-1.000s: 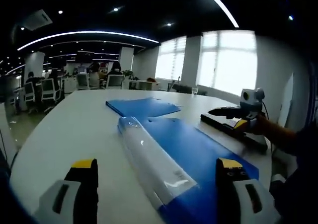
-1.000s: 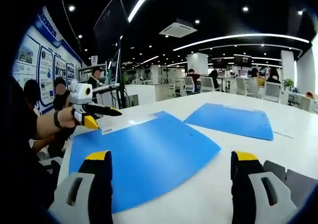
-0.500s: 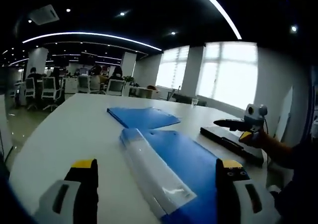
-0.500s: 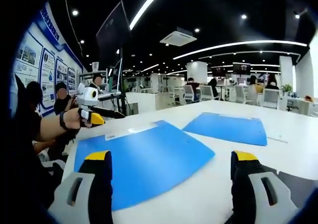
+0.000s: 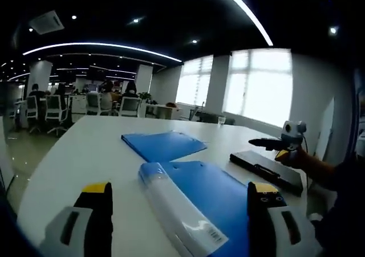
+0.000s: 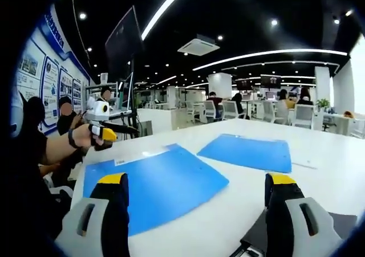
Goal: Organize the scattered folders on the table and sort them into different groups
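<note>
On the white table (image 5: 85, 149) lie two blue folders and a black one. The near blue folder (image 5: 214, 191), with a clear plastic spine (image 5: 177, 208), lies between the wide-apart jaws of my left gripper (image 5: 179, 186), which is open and holds nothing. A second blue folder (image 5: 162, 145) lies farther back. The black folder (image 5: 267, 169) sits to the right, under my right gripper (image 5: 274, 145), held in a hand. In the right gripper view, my right gripper (image 6: 197, 182) is open above the near blue folder (image 6: 154, 180). The far blue folder (image 6: 245, 152) lies beyond, and the left gripper (image 6: 117, 130) hovers at the left.
A corner of the black folder (image 6: 254, 240) shows at the bottom of the right gripper view. Office chairs (image 5: 131, 106), desks and seated people stand beyond the table. Bright windows (image 5: 259, 80) line one wall. A screen on a stand (image 6: 128, 46) rises near the table's end.
Both cameras have drawn back and tilted a little, so the table looks lower. The black folder's corner now shows under the right gripper. The folders have not moved.
</note>
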The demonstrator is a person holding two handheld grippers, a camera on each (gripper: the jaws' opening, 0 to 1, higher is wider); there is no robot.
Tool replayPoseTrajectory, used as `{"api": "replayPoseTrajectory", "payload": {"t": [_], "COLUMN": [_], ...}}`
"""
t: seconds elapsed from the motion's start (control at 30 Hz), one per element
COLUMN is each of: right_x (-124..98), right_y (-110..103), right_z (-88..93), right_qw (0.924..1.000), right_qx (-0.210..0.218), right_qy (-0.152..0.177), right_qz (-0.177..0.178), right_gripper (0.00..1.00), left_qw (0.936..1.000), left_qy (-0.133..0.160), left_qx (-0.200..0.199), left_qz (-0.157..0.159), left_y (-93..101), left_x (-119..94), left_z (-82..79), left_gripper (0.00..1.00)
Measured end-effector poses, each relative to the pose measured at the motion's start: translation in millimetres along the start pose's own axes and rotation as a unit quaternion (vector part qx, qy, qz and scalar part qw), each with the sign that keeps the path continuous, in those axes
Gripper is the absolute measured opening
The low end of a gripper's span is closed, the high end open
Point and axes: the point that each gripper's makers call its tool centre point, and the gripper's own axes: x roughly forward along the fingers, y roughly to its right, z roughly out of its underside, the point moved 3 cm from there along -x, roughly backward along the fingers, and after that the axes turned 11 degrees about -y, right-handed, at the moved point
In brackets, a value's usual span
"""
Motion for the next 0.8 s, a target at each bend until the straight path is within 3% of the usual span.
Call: {"api": "replayPoseTrajectory", "payload": {"t": [0.53,0.7,0.8], "right_x": [-31.5,-36.1,-36.7], "right_y": [19.8,26.8,32.6], "right_z": [-27.0,-37.1,-41.5], "right_qw": [0.9994,0.9990,0.9987], "right_qx": [-0.014,-0.019,-0.025], "right_qy": [0.007,0.014,0.014], "right_qz": [0.032,0.037,0.042], "right_gripper": [0.99,0.99,0.99], "left_qw": [0.9992,0.9974,0.9971], "left_qy": [0.015,0.004,0.003], "left_qx": [0.030,0.072,0.075], "left_qz": [0.022,-0.004,-0.008], "left_y": [4.3,1.7,-0.5], "left_x": [-1.9,4.2,7.3], "left_z": [-28.4,-34.5,-37.6], "left_gripper": [0.97,0.97,0.97]}}
